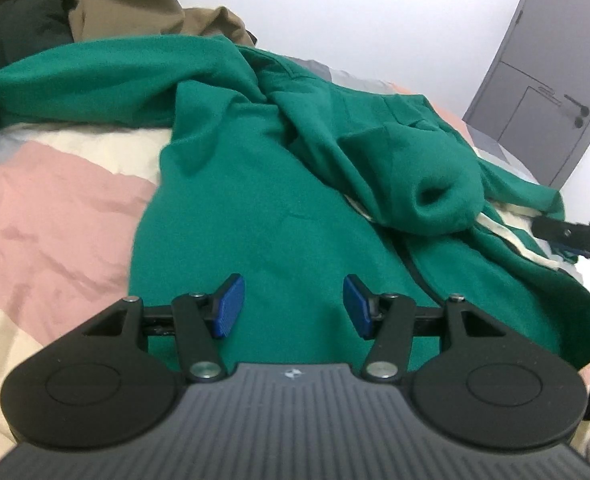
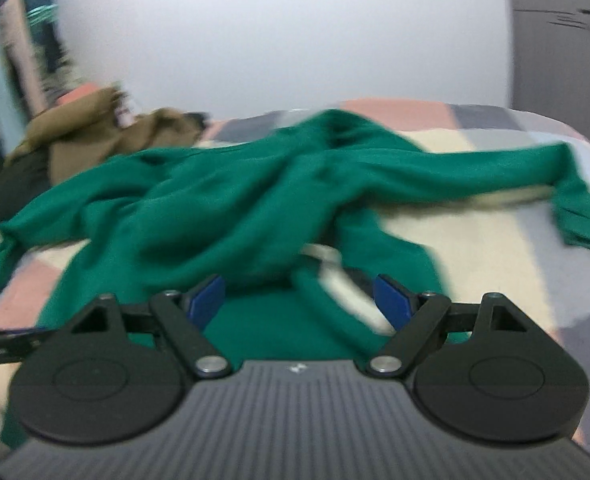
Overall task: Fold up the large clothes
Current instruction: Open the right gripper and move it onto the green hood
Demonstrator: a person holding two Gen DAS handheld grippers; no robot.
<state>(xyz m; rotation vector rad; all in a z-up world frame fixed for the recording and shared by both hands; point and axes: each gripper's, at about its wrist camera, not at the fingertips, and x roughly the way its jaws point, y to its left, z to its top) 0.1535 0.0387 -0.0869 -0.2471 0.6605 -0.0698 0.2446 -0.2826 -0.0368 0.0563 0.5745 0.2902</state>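
A large green hoodie (image 1: 255,200) lies spread and rumpled on the bed, its hood and cream drawstring (image 1: 503,236) bunched toward the right. My left gripper (image 1: 293,306) is open and empty, just above the hoodie's lower body. The right wrist view is blurred: the same green hoodie (image 2: 223,216) lies with both sleeves stretched out sideways. My right gripper (image 2: 301,304) is open and empty over the hoodie's near hem. The right gripper also shows at the right edge of the left wrist view (image 1: 575,236).
The bed has a quilt (image 1: 55,216) in pink, cream and grey patches. A brown jacket (image 1: 135,4) and dark clothes (image 1: 11,28) are piled at the far left. A grey door (image 1: 551,80) stands at the right, a white wall behind.
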